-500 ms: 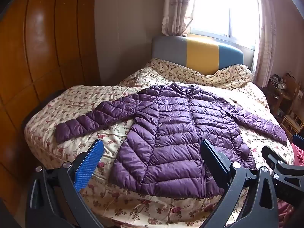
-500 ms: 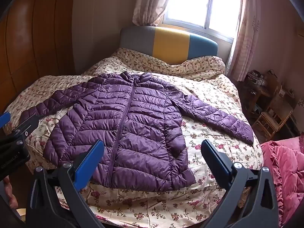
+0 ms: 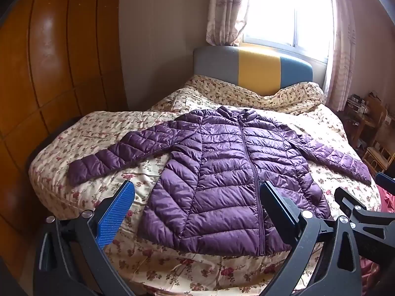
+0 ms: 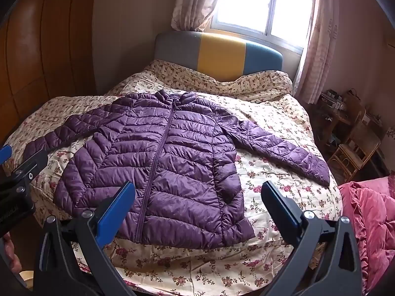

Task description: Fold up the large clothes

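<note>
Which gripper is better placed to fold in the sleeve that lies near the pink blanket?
The right gripper, probably: it hangs open on that side, and that sleeve lies nearer to it than to the left gripper.

Your left gripper [image 3: 197, 212] and right gripper [image 4: 198, 209] look the same: a black plastic frame with 2 long fingers, blue ribbed pads [image 3: 114, 217] on the inner faces and round silver screws at the joints.
</note>
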Tool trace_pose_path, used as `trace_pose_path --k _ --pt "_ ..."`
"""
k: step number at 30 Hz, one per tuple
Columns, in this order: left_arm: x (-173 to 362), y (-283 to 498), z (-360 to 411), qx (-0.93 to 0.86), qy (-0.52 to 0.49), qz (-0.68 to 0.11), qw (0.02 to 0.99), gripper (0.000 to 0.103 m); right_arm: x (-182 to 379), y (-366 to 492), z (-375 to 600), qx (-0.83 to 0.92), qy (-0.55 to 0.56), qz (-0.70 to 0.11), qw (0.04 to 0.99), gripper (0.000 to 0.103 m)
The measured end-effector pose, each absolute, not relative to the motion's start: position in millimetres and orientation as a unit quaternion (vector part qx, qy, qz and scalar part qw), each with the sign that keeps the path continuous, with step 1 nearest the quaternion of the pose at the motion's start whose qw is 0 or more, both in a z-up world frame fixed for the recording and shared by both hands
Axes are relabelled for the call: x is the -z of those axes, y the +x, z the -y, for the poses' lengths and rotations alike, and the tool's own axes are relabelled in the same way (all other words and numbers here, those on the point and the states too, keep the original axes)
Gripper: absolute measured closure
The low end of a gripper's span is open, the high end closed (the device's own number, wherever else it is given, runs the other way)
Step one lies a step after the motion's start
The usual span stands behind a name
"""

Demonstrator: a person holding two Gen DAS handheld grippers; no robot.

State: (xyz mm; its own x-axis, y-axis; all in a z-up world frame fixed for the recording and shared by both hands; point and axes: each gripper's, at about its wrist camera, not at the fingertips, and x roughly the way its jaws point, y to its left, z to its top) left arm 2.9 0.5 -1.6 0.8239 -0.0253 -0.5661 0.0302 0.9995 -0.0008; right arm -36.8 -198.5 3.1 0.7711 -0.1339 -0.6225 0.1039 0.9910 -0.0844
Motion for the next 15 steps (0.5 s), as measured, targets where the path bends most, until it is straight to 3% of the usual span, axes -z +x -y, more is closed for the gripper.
trace_pose_path --k 15 --pt "6.6 6.2 3.3 0.022 0.008 -0.305 0.952 0.003 1.7 -32.5 198.6 0.066 -0.024 -0.337 0.939 0.002"
